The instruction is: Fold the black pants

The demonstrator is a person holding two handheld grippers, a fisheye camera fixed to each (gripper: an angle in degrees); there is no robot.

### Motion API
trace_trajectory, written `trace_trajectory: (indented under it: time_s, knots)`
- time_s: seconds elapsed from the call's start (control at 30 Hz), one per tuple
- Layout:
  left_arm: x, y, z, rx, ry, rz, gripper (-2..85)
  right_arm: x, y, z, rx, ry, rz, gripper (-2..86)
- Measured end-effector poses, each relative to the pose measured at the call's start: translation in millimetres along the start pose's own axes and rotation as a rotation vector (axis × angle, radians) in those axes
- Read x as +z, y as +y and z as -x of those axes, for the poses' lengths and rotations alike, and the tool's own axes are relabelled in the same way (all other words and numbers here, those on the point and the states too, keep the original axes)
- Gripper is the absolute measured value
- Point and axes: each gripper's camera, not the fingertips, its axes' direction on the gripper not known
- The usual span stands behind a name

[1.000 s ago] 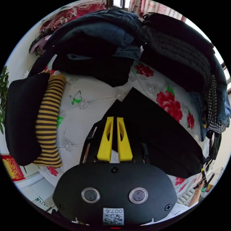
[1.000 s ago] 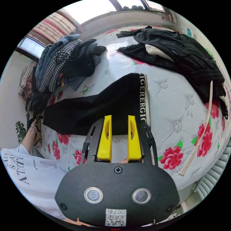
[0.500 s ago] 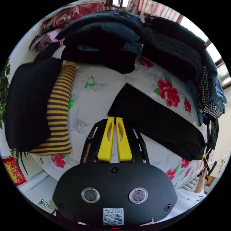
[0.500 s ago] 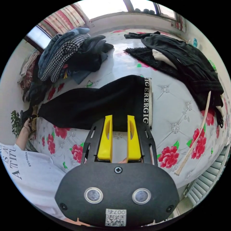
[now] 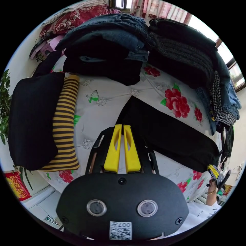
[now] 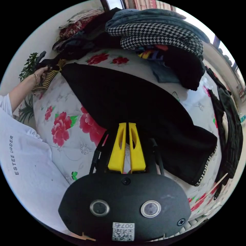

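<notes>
The black pants (image 5: pixel 166 133) lie stretched flat across the flowered bed cover (image 5: pixel 102 112). My left gripper (image 5: pixel 121 126) is at the corner of the leg hem, its yellow jaws shut on the cloth's edge. In the right gripper view the pants (image 6: pixel 133 102) run from a hand (image 6: pixel 42 73) at the far hem to the lettered waistband (image 6: pixel 205 166). My right gripper (image 6: pixel 127 124) sits on the near side edge, jaws pinched together on the fabric. In the left gripper view the right gripper (image 5: pixel 214 173) shows at the waist end.
A yellow-and-black striped garment (image 5: pixel 62 125) and a folded black one (image 5: pixel 33 120) lie left of the hem. Stacks of jeans (image 5: pixel 107 38) and dark knits (image 5: pixel 184 56) line the far side, with a houndstooth piece (image 6: pixel 153 36). Loose black clothes (image 6: pixel 230 128) lie past the waistband.
The right gripper's jaws went from open to shut, and its view swung round to the pants' side edge. The left gripper stayed pinched at the hem corner, which now lies lower on the bed.
</notes>
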Motion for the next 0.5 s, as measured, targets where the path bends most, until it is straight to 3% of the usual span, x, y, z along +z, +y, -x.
trace_trajectory:
  time_s: [0.2, 0.33, 0.5]
  knots:
    - [1, -3, 19, -0.053, 0.041, 0.004, -0.9, -74, 47, -29, -0.03, -0.02, -0.154, 0.2]
    - [22, 9, 31, -0.101, 0.05, 0.021, -0.5, -55, 70, -44, -0.013, -0.103, -0.065, 1.7]
    - [19, 7, 31, -0.109, 0.042, 0.002, 2.5, -72, 79, -95, 0.179, -0.157, -0.11, 5.2]
